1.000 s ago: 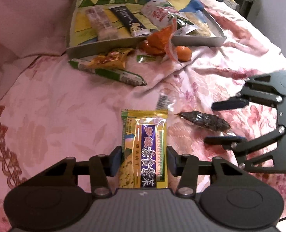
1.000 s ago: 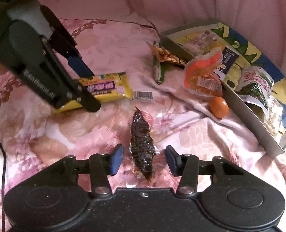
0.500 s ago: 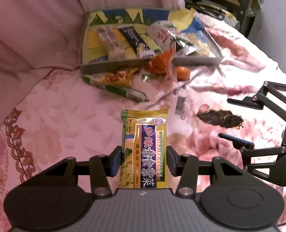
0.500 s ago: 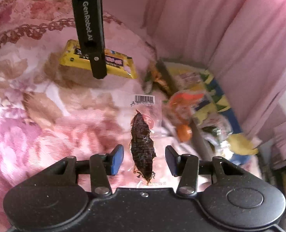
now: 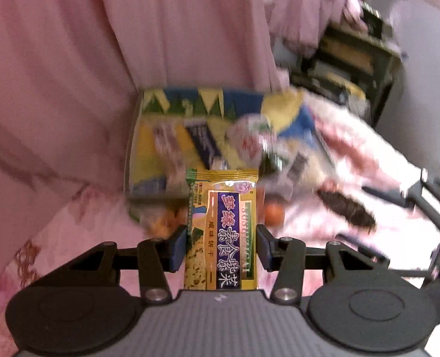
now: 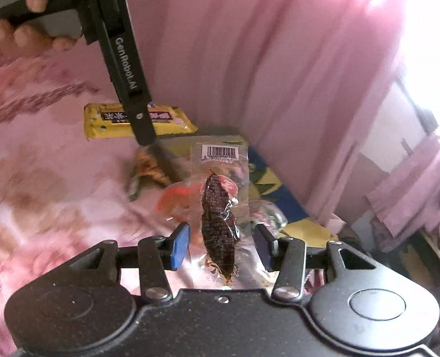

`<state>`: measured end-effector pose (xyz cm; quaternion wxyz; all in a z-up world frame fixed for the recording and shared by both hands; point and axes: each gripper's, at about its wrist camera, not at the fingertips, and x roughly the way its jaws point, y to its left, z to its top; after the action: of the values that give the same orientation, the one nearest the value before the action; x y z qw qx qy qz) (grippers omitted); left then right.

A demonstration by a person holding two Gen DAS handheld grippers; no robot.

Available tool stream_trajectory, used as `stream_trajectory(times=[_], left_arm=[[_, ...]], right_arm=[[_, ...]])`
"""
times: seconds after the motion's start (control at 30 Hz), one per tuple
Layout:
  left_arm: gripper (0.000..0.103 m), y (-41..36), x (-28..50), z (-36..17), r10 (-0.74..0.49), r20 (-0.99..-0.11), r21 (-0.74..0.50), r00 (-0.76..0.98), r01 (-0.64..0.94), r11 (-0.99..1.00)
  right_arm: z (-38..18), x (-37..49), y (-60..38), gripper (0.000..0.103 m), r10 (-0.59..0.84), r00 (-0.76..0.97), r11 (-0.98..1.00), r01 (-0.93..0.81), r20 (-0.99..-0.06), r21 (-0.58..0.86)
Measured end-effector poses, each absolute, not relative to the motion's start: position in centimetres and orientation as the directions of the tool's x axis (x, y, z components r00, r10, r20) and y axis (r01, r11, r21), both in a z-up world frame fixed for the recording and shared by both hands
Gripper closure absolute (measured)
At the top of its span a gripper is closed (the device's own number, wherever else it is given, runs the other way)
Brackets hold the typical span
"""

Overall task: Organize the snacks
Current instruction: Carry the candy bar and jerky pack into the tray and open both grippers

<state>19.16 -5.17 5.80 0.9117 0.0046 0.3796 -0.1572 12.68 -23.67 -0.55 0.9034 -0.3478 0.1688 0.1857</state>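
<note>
Both grippers loaded
Left gripper clamps a yellow foil cracker packet; right gripper clamps a clear plastic pouch of dark dried snack.

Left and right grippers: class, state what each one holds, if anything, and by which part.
The left gripper holds the yellow biscuit packet across its lower half. The right gripper holds the clear packet of dark dried snack by its lower side edges.

Two grippers, one tray, one orange
</note>
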Motion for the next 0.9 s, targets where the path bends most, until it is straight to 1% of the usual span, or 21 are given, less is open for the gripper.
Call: stream_trajectory(times=[0.17, 0.47, 0.63, 0.77, 0.9], left_arm=[[0.051, -6.3, 22.5, 7.5, -0.292, -0.633, -0.164, 0.717, 0.244, 0.956], [0.051, -9.7, 28.2, 7.9, -0.284, -0.581, -0.22, 0.763, 0.188, 0.957], [0.051, -10.6, 30.9, 6.0, -0.255, -0.574, -0.241, 0.778, 0.138, 0.961], [0.051, -10.9, 33.1, 3.5, -0.205, -0.598, -0.241, 0.775, 0.07, 0.968], [0.051, -11.2, 34.6, 1.7, -0.197, -0.613, -0.247, 0.765, 0.05, 0.968]], right_arm=[[0.6, 15.7, -24.4, 0.054, 0.169, 0.891, 0.765, -0.388, -0.421, -0.514], [0.7, 22.1, -26.4, 0.054, 0.095, 0.899, 0.85, -0.296, -0.427, -0.435], [-0.3, 25.0, -27.9, 0.054, 0.064, 0.889, 0.903, -0.245, -0.454, -0.352], [-1.5, 27.0, -29.0, 0.054, 0.028, 0.878, 0.924, -0.206, -0.478, -0.323], [-3.0, 28.7, -30.3, 0.054, 0.001, 0.859, 0.944, -0.17, -0.511, -0.283]])
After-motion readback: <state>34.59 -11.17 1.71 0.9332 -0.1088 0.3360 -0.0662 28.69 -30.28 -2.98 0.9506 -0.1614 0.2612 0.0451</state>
